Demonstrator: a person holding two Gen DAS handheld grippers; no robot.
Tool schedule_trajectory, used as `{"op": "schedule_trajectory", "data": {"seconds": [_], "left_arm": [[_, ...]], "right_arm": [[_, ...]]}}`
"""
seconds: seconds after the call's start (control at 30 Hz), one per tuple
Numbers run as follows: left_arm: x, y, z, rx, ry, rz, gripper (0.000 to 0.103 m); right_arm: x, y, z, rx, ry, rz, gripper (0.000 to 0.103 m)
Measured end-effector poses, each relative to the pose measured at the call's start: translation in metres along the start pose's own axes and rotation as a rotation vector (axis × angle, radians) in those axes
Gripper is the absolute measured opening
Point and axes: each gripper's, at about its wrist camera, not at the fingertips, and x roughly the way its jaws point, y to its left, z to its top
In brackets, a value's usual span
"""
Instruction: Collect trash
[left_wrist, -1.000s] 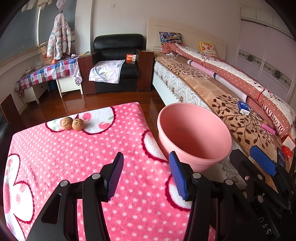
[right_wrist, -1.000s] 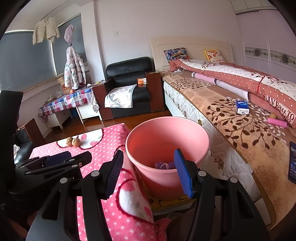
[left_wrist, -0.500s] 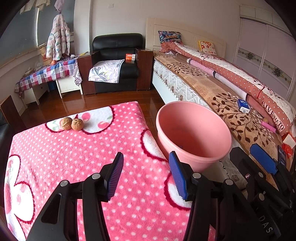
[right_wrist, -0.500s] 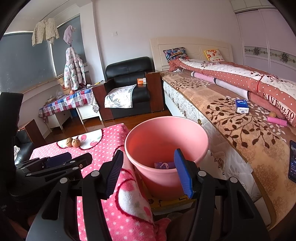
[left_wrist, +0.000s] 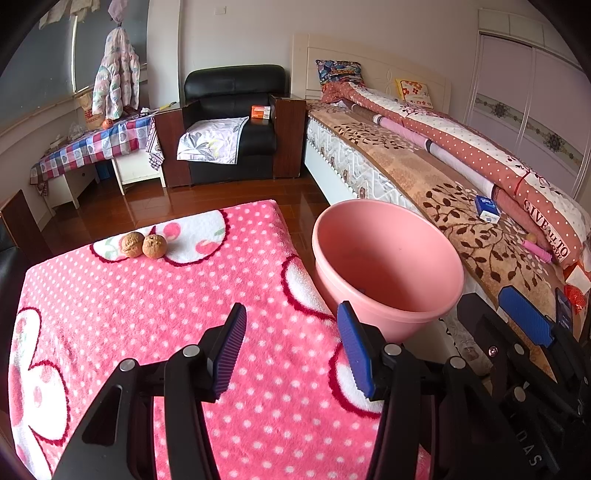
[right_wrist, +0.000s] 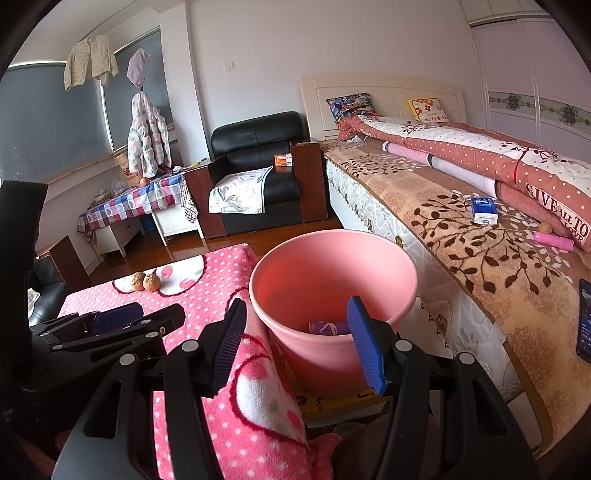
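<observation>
Two brown walnuts (left_wrist: 143, 245) lie side by side at the far end of the pink dotted blanket (left_wrist: 147, 314), also seen as walnuts (right_wrist: 145, 282) in the right wrist view. A pink plastic bucket (left_wrist: 388, 266) stands on the floor between blanket and bed; a purple wrapper (right_wrist: 328, 328) lies at the bottom of the bucket (right_wrist: 332, 280). My left gripper (left_wrist: 291, 347) hovers open over the blanket's near edge, nothing between its blue pads. My right gripper (right_wrist: 295, 343) is open near the bucket's front rim, empty.
A bed (right_wrist: 480, 236) runs along the right with a blue-white tissue pack (right_wrist: 484, 210), a pink tube (right_wrist: 554, 242) and a phone (right_wrist: 584, 321) on it. A black armchair (left_wrist: 232, 122) and a checked-cloth table (left_wrist: 92, 144) stand at the back across a wooden floor.
</observation>
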Motion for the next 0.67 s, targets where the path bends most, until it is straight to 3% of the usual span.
{"op": "schedule_trajectory", "data": {"seconds": [0.67], "left_arm": [[-0.003,0.003,-0.010,0.005,0.018,-0.001,0.051]], "right_arm": [[0.000,0.000,-0.001,0.001,0.004,-0.002,0.058]]}}
